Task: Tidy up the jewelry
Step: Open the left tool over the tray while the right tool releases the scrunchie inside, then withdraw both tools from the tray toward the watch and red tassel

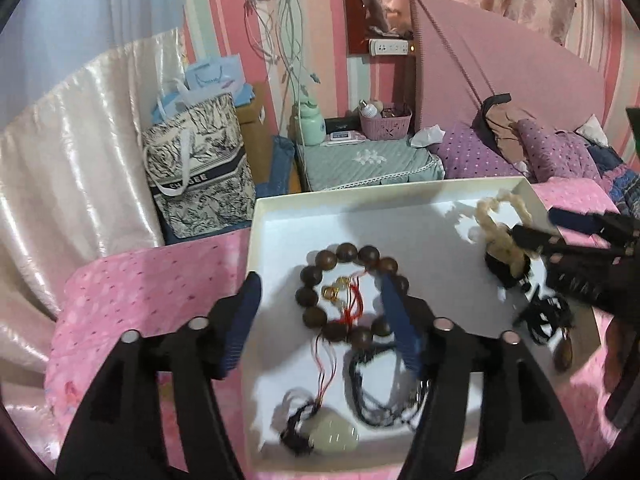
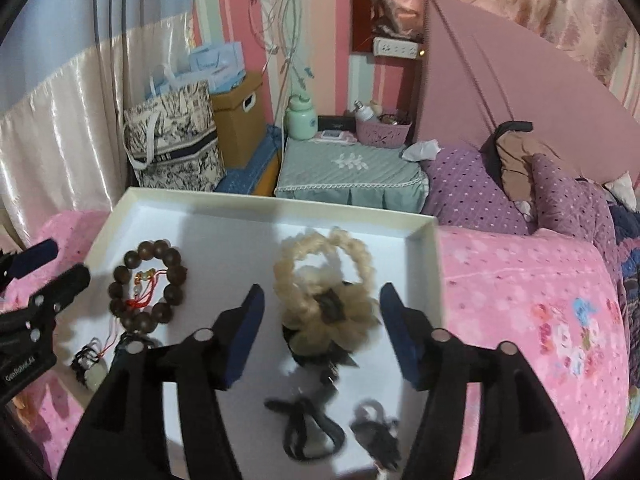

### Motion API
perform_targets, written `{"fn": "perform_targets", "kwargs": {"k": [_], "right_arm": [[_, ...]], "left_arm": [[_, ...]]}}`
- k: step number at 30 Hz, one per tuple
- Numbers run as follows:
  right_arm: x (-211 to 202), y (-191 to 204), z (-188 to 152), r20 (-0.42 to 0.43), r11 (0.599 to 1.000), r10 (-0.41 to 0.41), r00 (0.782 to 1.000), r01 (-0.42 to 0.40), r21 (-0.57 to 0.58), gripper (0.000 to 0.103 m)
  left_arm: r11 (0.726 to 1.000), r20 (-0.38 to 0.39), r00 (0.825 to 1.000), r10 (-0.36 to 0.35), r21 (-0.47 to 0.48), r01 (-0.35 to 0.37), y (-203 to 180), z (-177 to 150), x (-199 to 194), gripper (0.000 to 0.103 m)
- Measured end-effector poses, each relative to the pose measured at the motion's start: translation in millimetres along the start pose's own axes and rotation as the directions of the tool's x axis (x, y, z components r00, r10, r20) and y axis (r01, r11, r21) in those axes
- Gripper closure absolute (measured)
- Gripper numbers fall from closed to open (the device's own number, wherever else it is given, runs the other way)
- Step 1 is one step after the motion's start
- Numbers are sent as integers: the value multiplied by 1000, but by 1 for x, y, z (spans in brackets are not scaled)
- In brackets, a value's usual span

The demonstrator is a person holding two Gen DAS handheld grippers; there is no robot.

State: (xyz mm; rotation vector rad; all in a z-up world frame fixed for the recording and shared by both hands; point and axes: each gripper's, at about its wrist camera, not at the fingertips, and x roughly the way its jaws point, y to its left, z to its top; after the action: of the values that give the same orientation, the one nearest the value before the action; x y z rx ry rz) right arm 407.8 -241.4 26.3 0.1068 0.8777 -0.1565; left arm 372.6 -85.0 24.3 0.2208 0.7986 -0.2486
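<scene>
Left-wrist view first: far left, a printed tote bag [image 1: 198,168] stands against the wall, with a dark band of white lettering too broken to read in full. Nearer, the left gripper [image 1: 320,300] hangs over the white tray [image 1: 280,216] on the pink bedspread [image 1: 152,280], its jaws spread wide and gripping nothing; the brown bead bracelet [image 1: 312,276] lies flat on the tray floor between the blue pads, and I cannot tell whether the right-hand pad touches a bead. Below it lie a pale jade pendant [image 1: 332,432] and a dark cord [image 1: 368,392].

Right-wrist view: at the left edge the left gripper's black body bears white lettering, partly cut off. Further right, the right gripper [image 2: 322,300] stands open and empty, its pads either side of the cream braided hairpiece [image 2: 324,280] in the tray, clear of it.
</scene>
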Motion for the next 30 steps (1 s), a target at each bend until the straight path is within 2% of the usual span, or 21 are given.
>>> {"fn": "perform_targets", "kwargs": {"k": [3,5,8,11,13,14,18,22,24,27,30], "right_arm": [[-27,-15,-9,16,1000,1,1000,-2,22,38],[-43,-21,-19,34,1000,-19,999,18,26,27],[-65,-25,-37,63,998,-60,996,59,10,26],[-85,-28,-62,75,998,-57,996,57,6,26],[-96,-30,-78,83,998,-55,995,54,16,24],[-101,-32,-88,88,998,-59,994,58,21,16],[-118,-32,-121,111,996,-91,990,90,13,15],[-134,-33,-153,118,994,-110,987,112,-7,15],[-144,-34,-168,129,992,-123,984,125,-13,15],[-154,-38,-187,130,992,-123,984,125,-6,15],[-159,-40,-200,125,994,-113,986,113,10,15]], "left_arm": [[1000,21,1000,20,4,-20,-1,-12,-23,30],[999,32,999,34,4,-34,-4,-21,-38,22],[999,71,997,32,-1,-32,-11,-44,-70,17],[1000,95,995,24,-1,-24,-20,-64,-94,8],[1000,108,994,16,2,-17,-28,-80,-111,7],[1000,109,994,8,-1,-7,-31,-88,-117,7],[1000,97,995,-23,-14,24,-37,-114,-136,7],[1000,83,996,-9,-11,10,-46,-136,-147,5],[999,68,997,-27,-33,29,-47,-146,-150,4],[995,55,996,-65,-75,69,-48,-160,-152,4],[994,59,996,-66,-79,71,-53,-172,-155,4]]}}
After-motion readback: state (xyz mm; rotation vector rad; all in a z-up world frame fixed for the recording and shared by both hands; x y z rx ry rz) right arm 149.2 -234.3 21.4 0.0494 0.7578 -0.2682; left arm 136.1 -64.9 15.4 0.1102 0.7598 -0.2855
